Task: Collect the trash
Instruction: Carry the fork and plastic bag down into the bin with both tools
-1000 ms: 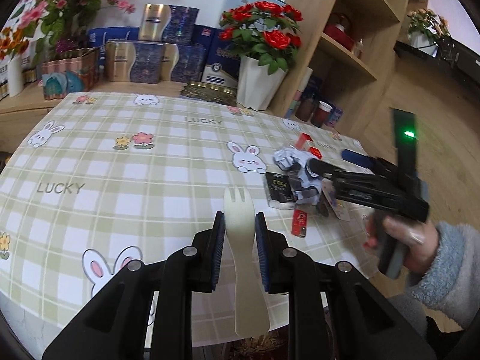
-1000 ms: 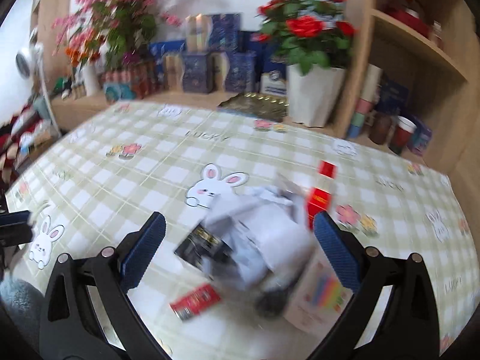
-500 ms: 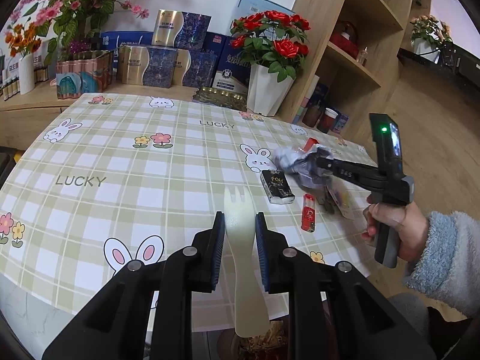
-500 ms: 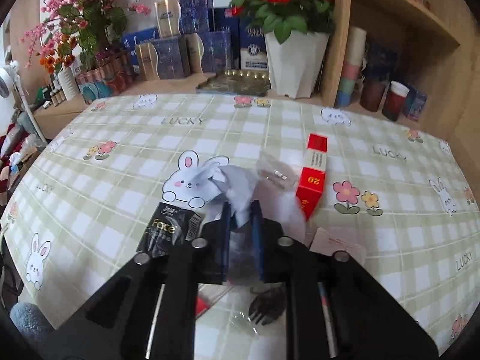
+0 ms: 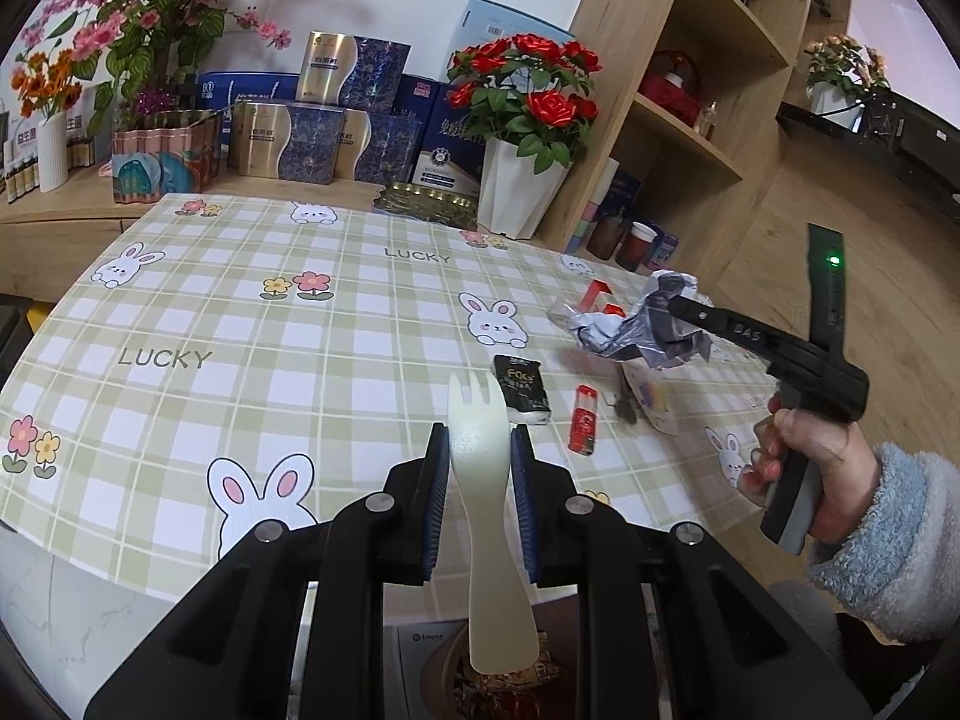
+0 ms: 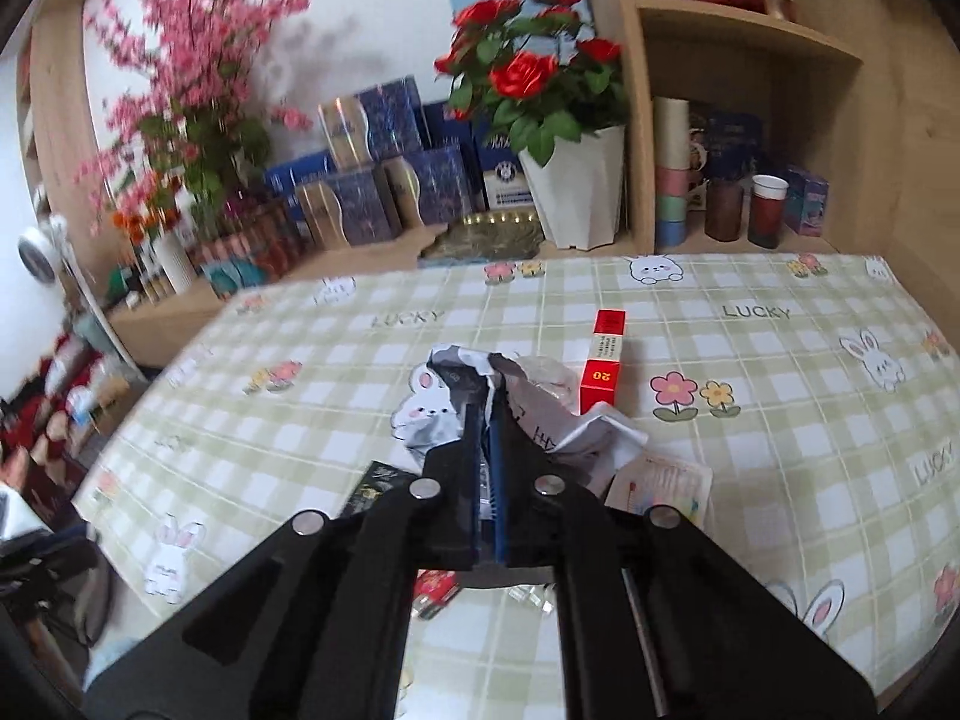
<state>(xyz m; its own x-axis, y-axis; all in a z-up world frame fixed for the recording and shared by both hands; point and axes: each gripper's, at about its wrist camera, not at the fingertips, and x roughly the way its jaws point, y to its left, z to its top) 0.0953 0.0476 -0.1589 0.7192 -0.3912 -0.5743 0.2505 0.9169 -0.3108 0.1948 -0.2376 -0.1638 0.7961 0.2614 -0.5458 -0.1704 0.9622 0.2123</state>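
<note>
My left gripper (image 5: 478,456) is shut on a white plastic fork (image 5: 480,480), tines forward, held over the table's near edge. My right gripper (image 6: 485,414) is shut on a crumpled grey-white wrapper (image 6: 552,420) and holds it lifted above the table; it also shows in the left wrist view (image 5: 636,330). On the checked tablecloth (image 5: 240,324) lie a black packet (image 5: 521,390), a small red packet (image 5: 584,427), a red box (image 6: 603,369), a dark plastic fork (image 5: 624,405) and a printed paper wrapper (image 6: 660,486).
A white pot of red roses (image 5: 519,192) and stacked blue gift boxes (image 5: 324,132) stand behind the table. Wooden shelves (image 5: 690,120) with cups are at the right. A bin with trash (image 5: 516,684) sits below the left gripper.
My right gripper closed on the crumpled wrapper and lifted it off the table. My left gripper, still holding the fork, drew back and rose a little.
</note>
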